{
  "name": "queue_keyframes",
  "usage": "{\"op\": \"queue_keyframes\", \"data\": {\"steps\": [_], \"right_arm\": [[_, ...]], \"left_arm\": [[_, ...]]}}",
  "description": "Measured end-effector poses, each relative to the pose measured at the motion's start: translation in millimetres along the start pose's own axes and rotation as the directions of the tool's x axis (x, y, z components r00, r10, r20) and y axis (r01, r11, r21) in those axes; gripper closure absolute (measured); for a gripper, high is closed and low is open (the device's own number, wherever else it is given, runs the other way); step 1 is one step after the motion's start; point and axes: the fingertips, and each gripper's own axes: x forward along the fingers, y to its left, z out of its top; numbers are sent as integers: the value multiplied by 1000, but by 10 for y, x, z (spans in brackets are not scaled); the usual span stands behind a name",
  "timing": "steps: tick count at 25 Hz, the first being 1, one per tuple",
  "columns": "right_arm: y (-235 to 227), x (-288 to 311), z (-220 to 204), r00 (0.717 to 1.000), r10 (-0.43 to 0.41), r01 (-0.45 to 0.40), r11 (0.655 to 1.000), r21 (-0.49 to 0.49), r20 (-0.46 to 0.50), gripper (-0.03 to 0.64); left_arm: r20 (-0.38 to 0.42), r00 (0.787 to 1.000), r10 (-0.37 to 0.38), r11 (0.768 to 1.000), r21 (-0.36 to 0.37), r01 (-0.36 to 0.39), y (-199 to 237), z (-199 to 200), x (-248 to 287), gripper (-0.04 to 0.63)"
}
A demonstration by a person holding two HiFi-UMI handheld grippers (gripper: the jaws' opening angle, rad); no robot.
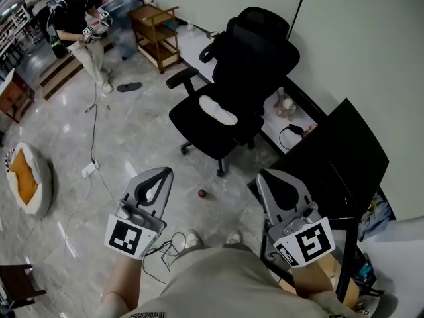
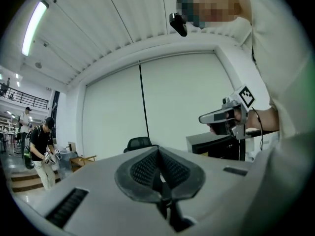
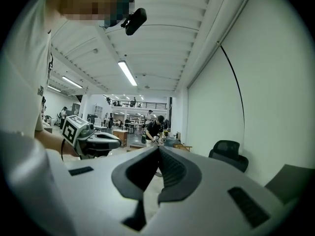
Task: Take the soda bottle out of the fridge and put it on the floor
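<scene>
Both tools are empty. The left hand-held gripper [image 1: 159, 175] has its jaws fully closed, pad against pad, with nothing between them, and its own view shows the same [image 2: 158, 150]. The right hand-held gripper [image 1: 267, 178] also has its pads together at the tips and holds nothing [image 3: 158, 149]. Both are held in the air in front of the person, above the floor [image 1: 132, 144].

No view shows the soda bottle. No bottle stands on the part of the floor that is visible. There are only cables, a small dark red ball [image 1: 202, 193] in front of the wheels of the black office chair [image 1: 245, 65], and a round cushion [image 1: 26, 177] at the left edge. The fridge cannot be named with certainty. A black boxy cabinet [image 1: 341, 154] stands at the person's right, beside the end of the white bench [image 1: 195, 45] along the wall, but nothing shows whether it is the fridge. So the bottle may be inside a closed fridge, or it may stand on the floor outside the pictures. The views do not decide which.

As a judgement only, a soda bottle from a fridge is probably rather heavy if it is full. It has a smooth round wall that may be wet and slippery from the cold. A plastic one gives a little under pressure, and a glass one is fragile on this hard floor. The safest hold would be across the body just under the shoulder, or at the neck under the cap. The bottle should be kept upright.
</scene>
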Motion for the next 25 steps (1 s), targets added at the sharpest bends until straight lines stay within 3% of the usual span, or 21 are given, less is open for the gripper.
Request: {"op": "queue_keyframes", "data": {"steps": [12,16,21,25], "right_arm": [[53,-172,180,1000,-3,4,1000,-25,30,621],[30,-155,171,1000,1,0,999,-33,26,621],[50,-147,171,1000,4,-3,999,-43,17,621],[49,-142,167,1000,-2,3,999,-49,16,621]], "left_arm": [[63,998,30,1000,-8,-30,-106,288,-134,589],[129,991,19,1000,-8,-18,-86,416,-117,589],[79,996,50,999,-3,-50,-21,355,-150,589],[117,993,34,999,0,-34,-41,415,-158,589]]}}
